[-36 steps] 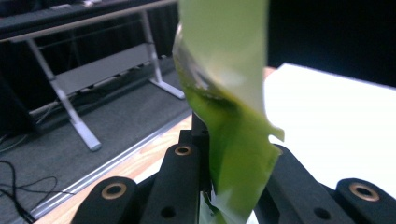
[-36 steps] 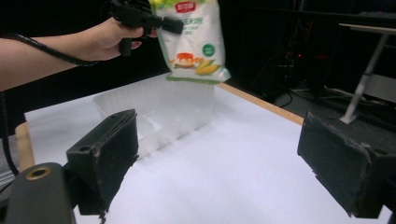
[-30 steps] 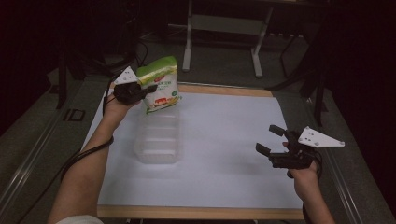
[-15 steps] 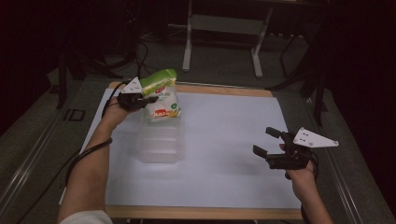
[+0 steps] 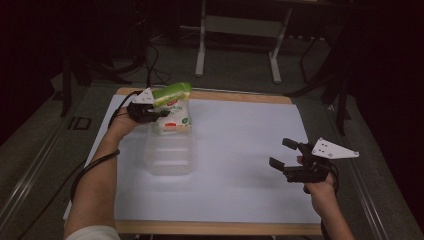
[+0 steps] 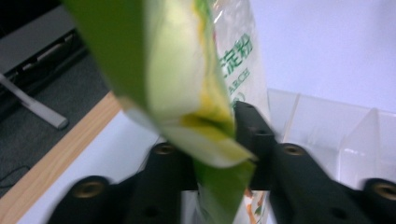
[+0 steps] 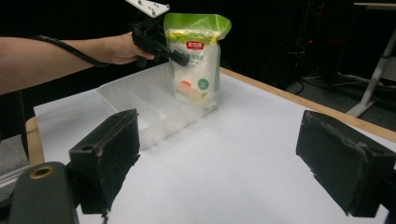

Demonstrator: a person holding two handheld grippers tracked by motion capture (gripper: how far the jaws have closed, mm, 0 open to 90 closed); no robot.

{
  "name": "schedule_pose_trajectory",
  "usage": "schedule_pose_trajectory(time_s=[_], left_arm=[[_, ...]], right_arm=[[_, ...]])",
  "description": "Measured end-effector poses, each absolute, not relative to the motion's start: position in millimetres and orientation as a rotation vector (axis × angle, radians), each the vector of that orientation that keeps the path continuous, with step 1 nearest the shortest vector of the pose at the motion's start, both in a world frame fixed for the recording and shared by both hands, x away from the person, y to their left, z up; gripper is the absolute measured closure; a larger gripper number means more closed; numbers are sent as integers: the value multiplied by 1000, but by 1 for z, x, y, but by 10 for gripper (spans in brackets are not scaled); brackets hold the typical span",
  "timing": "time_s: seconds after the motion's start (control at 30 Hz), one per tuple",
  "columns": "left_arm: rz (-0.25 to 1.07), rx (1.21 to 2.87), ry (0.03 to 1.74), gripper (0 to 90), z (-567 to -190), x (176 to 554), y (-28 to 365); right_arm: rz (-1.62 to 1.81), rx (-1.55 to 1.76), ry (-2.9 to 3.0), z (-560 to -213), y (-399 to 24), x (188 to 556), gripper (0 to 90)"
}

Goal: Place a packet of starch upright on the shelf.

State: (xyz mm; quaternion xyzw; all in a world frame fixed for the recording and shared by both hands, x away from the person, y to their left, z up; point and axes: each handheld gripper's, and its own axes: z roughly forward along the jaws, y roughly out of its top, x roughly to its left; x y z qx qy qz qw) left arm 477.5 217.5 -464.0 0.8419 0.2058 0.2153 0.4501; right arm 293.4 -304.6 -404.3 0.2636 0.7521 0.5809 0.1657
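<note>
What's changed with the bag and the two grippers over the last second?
The left gripper lowered the starch bag until it stands in the far end of the clear tray. Its jaws have just been opening, with the bag between them. The right gripper stayed open over the white sheet.

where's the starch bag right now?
High view: the starch bag stands upright in the far end of the clear tray, table's left side, between the left gripper's jaws, which have just been opening.

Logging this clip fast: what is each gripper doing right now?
Left gripper: fingers just opening around the green-topped bag, which stands in the clear bin; whether they grip it cannot be told.
Right gripper: open, holding nothing.
</note>
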Motion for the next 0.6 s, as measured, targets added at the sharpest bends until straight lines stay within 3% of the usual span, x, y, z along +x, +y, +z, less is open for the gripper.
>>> schedule_pose_trajectory(time_s=[0.17, 0.23, 0.3, 0.43, 0.47, 0.5, 0.6], left_arm=[[527, 2003, 665, 334, -458, 474, 219], [489, 1971, 683, 317, -454, 471, 218], [460, 1935, 695, 203, -450, 469, 218], [432, 1887, 730, 128, -445, 465, 219], [399, 1896, 743, 32, -444, 464, 218], [391, 1905, 760, 0, -444, 463, 218], [384, 1896, 786, 0, -444, 459, 218]], right_arm=[[1642, 751, 2159, -406, -302, 293, 133], [1643, 752, 2162, -407, -302, 293, 133], [1640, 747, 2165, -407, -301, 292, 133], [1643, 752, 2162, -407, -302, 292, 132], [1644, 754, 2163, -407, -302, 292, 133], [1642, 753, 2164, -408, -302, 292, 132], [1640, 756, 2172, -409, -302, 291, 133]])
